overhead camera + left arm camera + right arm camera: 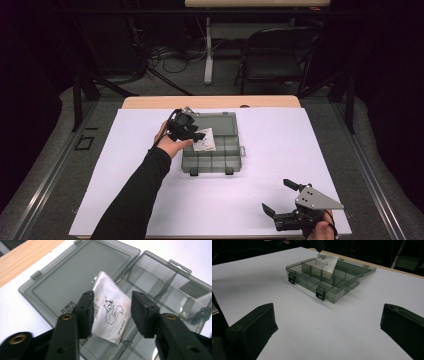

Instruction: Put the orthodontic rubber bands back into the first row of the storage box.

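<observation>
Left gripper view: white sachet (pixel 110 308) w/ squirrel print sits between left claw (pixel 113 313) jaws, which are apart, one pad touching its edge. Prob. light, thin, floppy, slick foil; best pinched flat across the middle. It hangs over the grey compartment box (pixel 212 162), table (pixel 150 200) centre. Right claw (pixel 280 197) at 5 o'clock, wide apart, empty.

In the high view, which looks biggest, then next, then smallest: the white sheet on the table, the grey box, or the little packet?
1. White sheet, biggest by far.
2. Grey box, lid open.
3. Packet, smallest, at the left gripper over the box.
</observation>
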Motion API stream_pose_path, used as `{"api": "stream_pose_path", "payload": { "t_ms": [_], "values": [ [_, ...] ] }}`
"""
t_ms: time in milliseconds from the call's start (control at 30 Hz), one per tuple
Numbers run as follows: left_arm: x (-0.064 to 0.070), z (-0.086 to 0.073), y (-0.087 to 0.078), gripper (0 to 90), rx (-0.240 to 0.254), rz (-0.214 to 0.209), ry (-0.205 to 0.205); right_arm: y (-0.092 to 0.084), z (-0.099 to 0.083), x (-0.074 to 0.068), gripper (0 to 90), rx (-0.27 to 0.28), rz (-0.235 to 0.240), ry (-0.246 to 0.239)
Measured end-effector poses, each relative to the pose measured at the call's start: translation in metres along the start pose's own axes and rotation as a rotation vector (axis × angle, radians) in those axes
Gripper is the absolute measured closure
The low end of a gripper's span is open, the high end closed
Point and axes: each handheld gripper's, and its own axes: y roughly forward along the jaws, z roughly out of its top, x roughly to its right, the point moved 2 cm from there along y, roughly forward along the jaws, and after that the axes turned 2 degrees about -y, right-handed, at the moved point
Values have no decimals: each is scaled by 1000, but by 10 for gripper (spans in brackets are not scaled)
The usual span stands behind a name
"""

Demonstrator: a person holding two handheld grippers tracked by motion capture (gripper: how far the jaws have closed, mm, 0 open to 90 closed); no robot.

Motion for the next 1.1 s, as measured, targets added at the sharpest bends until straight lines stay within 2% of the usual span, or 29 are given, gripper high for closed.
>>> {"api": "stream_pose_path", "payload": {
  "t_ms": [133,500,567,733,800,833,933,1033,1100],
  "values": [
    [-3,-1,-2,449,5,8,-26,0,0,0,0,0,2,-1],
    [-6,0,-12,452,19,20,-77,1,-1,0,0,9,-3,2],
    [-6,0,-17,459,31,26,-93,0,-1,0,0,-7,-6,0],
    [-4,2,-34,460,72,40,-109,0,-1,0,0,1,0,5],
    [-3,2,-43,455,104,43,-110,0,-1,1,0,11,-4,10],
    [-2,1,-47,455,128,43,-120,-2,-1,1,0,-15,-1,6],
    [-1,-2,-61,455,174,59,-113,-1,-1,1,0,-2,-3,5],
    [1,-7,-72,432,195,52,-119,-1,-1,1,0,-1,-4,5],
    [2,-10,-81,390,213,36,-143,-1,-1,2,0,2,-7,9]
  ]
}}
